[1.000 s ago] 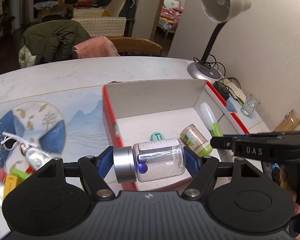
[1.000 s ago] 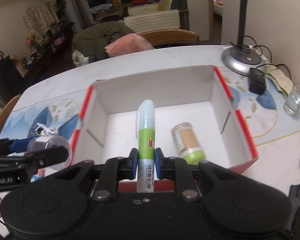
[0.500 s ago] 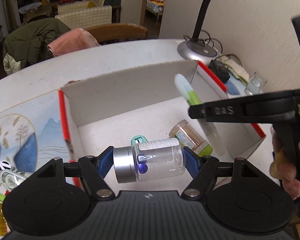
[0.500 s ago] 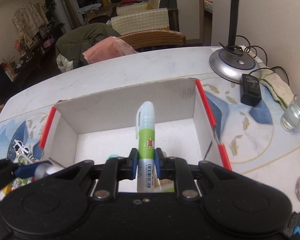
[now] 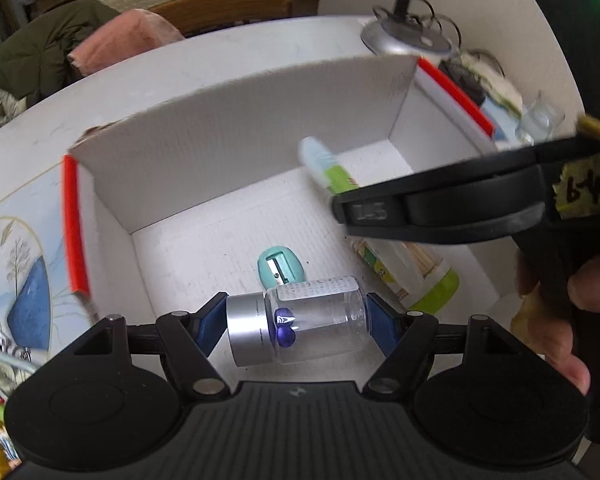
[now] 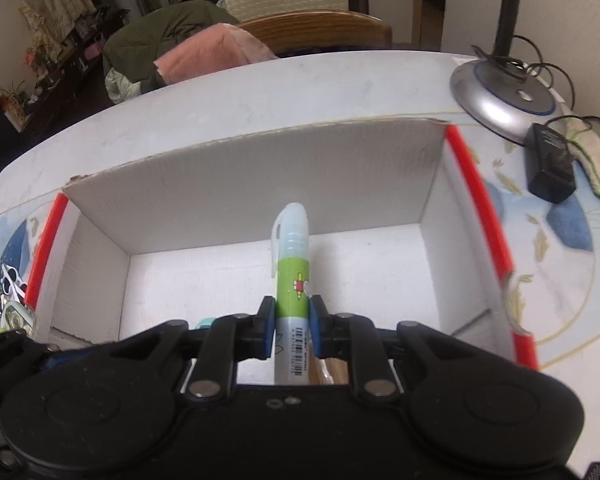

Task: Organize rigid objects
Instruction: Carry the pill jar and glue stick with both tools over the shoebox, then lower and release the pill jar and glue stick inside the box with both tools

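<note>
Presently we judge both items light, rigid and slippery: left gripper (image 5: 296, 322) clamps the clear jar (image 5: 300, 322) endwise; right gripper (image 6: 291, 330) pinches the correction pen (image 6: 292, 280) mid-barrel, over the cardboard box (image 6: 240, 168).

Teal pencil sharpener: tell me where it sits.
In the left wrist view, the teal pencil sharpener lies on the white box floor, just beyond the held clear jar, left of the green-lidded jar.

Box (image 6: 236, 176) on desk (image 6: 260, 92). In box: sharpener (image 5: 281, 267) near centre; jar (image 5: 416, 272) just right of it. Over box: bottle (image 5: 308, 322) at near left, tube (image 6: 293, 292) at centre. Lamp base (image 6: 504, 102) far right of box; adapter (image 6: 550, 168) near it. Chair (image 6: 320, 30) beyond desk.
</note>
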Motion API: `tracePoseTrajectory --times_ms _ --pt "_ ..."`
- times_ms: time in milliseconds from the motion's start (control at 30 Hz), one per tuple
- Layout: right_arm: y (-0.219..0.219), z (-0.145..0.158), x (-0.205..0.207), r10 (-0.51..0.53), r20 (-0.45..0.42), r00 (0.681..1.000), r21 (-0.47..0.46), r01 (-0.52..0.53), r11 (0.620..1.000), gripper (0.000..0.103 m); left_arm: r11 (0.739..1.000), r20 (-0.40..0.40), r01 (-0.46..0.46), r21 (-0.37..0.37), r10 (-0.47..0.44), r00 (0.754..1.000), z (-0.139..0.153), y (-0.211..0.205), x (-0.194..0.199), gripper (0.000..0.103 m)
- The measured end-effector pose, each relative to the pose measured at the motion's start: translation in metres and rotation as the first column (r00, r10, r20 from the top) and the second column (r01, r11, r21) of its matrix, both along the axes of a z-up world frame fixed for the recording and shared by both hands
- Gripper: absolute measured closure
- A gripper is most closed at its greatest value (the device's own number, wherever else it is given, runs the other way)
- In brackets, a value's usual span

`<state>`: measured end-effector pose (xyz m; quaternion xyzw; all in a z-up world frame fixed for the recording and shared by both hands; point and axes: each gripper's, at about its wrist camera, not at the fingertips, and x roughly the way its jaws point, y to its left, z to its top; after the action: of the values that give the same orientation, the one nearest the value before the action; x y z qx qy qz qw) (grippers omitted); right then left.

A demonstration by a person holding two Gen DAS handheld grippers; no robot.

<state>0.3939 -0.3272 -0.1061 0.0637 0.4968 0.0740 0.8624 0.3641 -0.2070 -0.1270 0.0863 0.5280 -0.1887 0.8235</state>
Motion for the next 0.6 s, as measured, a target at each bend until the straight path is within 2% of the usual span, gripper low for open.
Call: tracePoseTrajectory --times_ms 167,300,400,600 --pt "0.009 -0.003 0.006 0.039 -0.036 0.999 0.009 -0.038 0.999 0.087 0.999 -0.03 0.015 0.029 -0.014 0.999 -0.01 -0.006 0.004 0.03" --pt "0.019 -0.005 0.006 0.073 -0.057 0.996 0.006 -0.073 0.997 0.087 0.999 -0.073 -0.006 0.032 0.008 0.997 -0.019 -0.002 0.01 0.03" --pt "0.021 -0.012 0.008 0.067 -0.083 0.994 -0.03 -0.07 0.997 0.087 1.0 -0.106 -0.019 0.025 0.021 0.994 -0.023 0.0 0.012 0.03" --pt "0.019 -0.017 0.009 0.052 -0.124 0.991 -0.017 -0.054 0.998 0.086 0.998 -0.172 -0.02 0.062 0.031 0.985 -0.032 -0.003 0.02 0.03"
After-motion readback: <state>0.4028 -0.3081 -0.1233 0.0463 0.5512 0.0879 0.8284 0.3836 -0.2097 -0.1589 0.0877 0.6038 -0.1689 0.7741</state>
